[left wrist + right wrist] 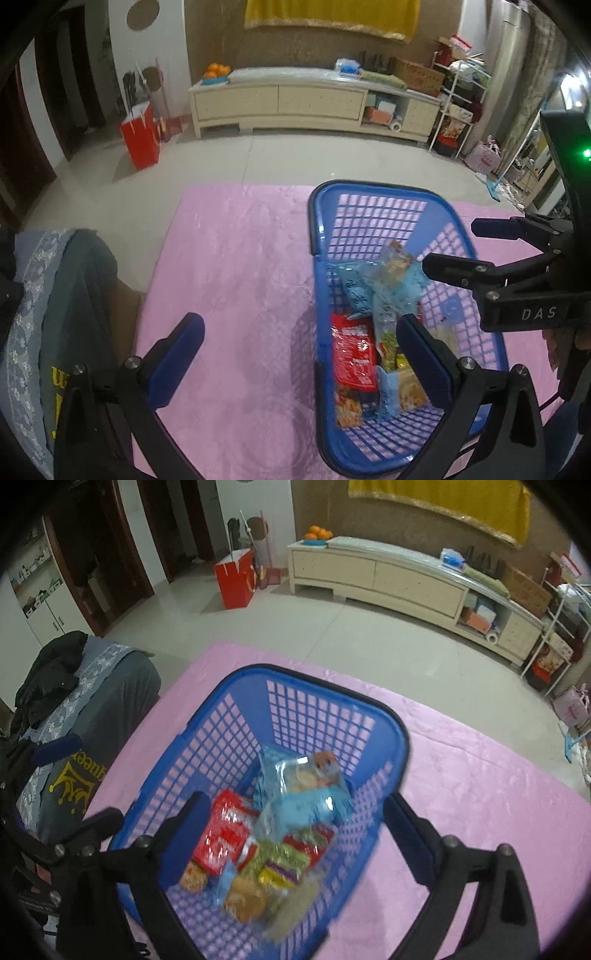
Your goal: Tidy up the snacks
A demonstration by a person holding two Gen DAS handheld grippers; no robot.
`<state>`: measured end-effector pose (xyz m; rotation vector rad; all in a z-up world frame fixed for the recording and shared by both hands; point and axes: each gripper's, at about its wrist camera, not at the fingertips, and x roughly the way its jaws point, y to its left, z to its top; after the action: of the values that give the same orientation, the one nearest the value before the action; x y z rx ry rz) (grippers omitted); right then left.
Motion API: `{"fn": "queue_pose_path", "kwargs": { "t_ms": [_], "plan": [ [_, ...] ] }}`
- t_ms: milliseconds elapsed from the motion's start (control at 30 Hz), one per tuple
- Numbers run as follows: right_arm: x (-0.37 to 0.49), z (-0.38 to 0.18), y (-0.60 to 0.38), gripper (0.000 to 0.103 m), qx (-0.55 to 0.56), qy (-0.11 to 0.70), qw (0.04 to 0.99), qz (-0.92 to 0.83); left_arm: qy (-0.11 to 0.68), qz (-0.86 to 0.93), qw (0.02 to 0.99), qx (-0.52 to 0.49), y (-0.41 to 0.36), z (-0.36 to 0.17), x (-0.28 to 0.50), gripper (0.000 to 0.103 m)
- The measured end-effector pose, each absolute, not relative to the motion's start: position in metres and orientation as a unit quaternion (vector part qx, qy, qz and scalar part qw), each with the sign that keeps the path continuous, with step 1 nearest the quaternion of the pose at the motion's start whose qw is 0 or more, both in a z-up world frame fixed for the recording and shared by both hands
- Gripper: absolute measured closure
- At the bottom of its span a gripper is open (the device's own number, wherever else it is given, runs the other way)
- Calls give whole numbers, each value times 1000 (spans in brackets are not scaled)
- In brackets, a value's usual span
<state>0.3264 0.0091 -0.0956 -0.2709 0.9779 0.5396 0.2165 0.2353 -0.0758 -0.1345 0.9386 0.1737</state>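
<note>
A blue plastic basket stands on the pink tablecloth. Inside it lie several snack packets: a light blue packet on top, a red packet beneath it, and a green and yellow packet. My right gripper hovers over the basket with its fingers wide apart, touching no packet. My left gripper is open too, straddling the basket's left wall with nothing held.
A grey cushion draped with dark clothing sits against the table's left side. Beyond the table's far edge is tiled floor, with a red paper bag, a long cream cabinet and a cluttered white rack.
</note>
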Motion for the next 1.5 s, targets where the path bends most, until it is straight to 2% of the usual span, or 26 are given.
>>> {"fn": "queue_pose_path", "kwargs": {
  "t_ms": [400, 600, 700, 800, 1000, 1133, 1500],
  "plan": [
    [209, -48, -88, 7, -94, 381, 890, 234, 344, 77, 936, -12, 141, -32, 119, 0],
    [151, -22, -121, 6, -61, 317, 921, 218, 286, 83, 955, -11, 96, -15, 68, 0],
    [120, -9, -131, 0, -57, 292, 931, 210, 261, 81, 961, -35, 82, -1, 44, 0],
    [89, 1, -139, 0, -57, 271, 940, 200, 238, 82, 966, -58, 72, 10, 19, 0],
    [46, 12, -151, 0, -62, 224, 957, 173, 202, 89, 974, -42, 48, 28, -20, 0],
    [25, 15, -159, 0, -34, 208, 963, 167, 193, 77, 978, -27, 31, 34, -37, 0],
    [-9, 8, -163, 0, -50, 205, 965, 158, 204, 54, 977, -25, 11, 25, -61, 0]
  ]
}}
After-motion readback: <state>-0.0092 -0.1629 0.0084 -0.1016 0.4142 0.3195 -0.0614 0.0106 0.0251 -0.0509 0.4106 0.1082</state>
